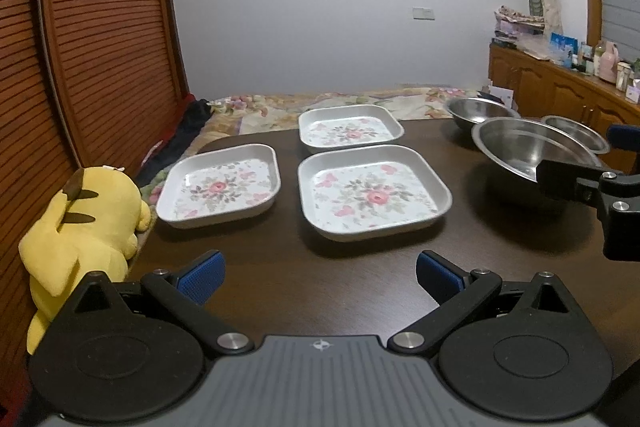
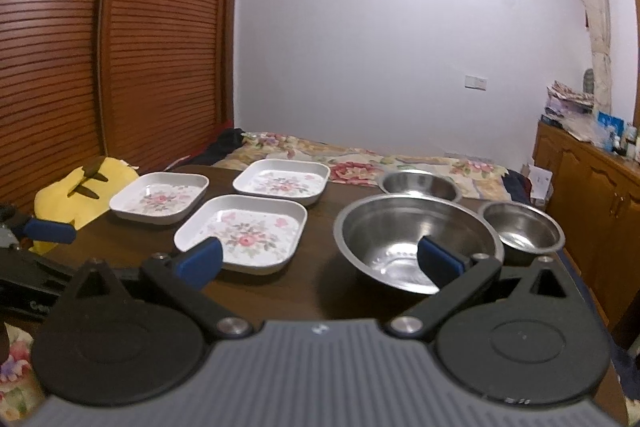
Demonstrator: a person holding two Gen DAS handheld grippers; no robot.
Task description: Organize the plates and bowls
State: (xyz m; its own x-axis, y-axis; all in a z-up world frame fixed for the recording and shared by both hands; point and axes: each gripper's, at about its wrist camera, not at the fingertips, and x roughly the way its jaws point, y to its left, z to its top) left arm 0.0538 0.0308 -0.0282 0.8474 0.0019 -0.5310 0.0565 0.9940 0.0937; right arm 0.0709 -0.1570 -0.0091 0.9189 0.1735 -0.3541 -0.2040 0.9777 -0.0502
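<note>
Three square floral plates and three steel bowls sit on the dark wooden table (image 1: 280,291). On the left half, the nearest floral plate (image 1: 374,197) lies just in front of the far floral plate (image 1: 350,129), while the left floral plate (image 1: 220,185) rests beside them near the table's left edge. On the right half, the large steel bowl (image 2: 416,241) stands nearest, with the far steel bowl (image 2: 420,185) behind it and the small steel bowl (image 2: 522,233) touching or just beside its right rim. The left gripper (image 1: 320,277) hovers low over the bare tabletop in front of the nearest plate, its blue-padded fingers spread wide and holding nothing. The right gripper (image 2: 318,259) is likewise spread apart, one blue pad overlapping the nearest plate's corner in the right wrist view and the other overlapping the large bowl's near rim; whether either pad touches cannot be told. A yellow Pikachu plush (image 1: 80,227) leans at the table's left edge against the slatted wooden doors (image 1: 100,47). Behind the table lies a floral bedspread (image 2: 360,159).
</note>
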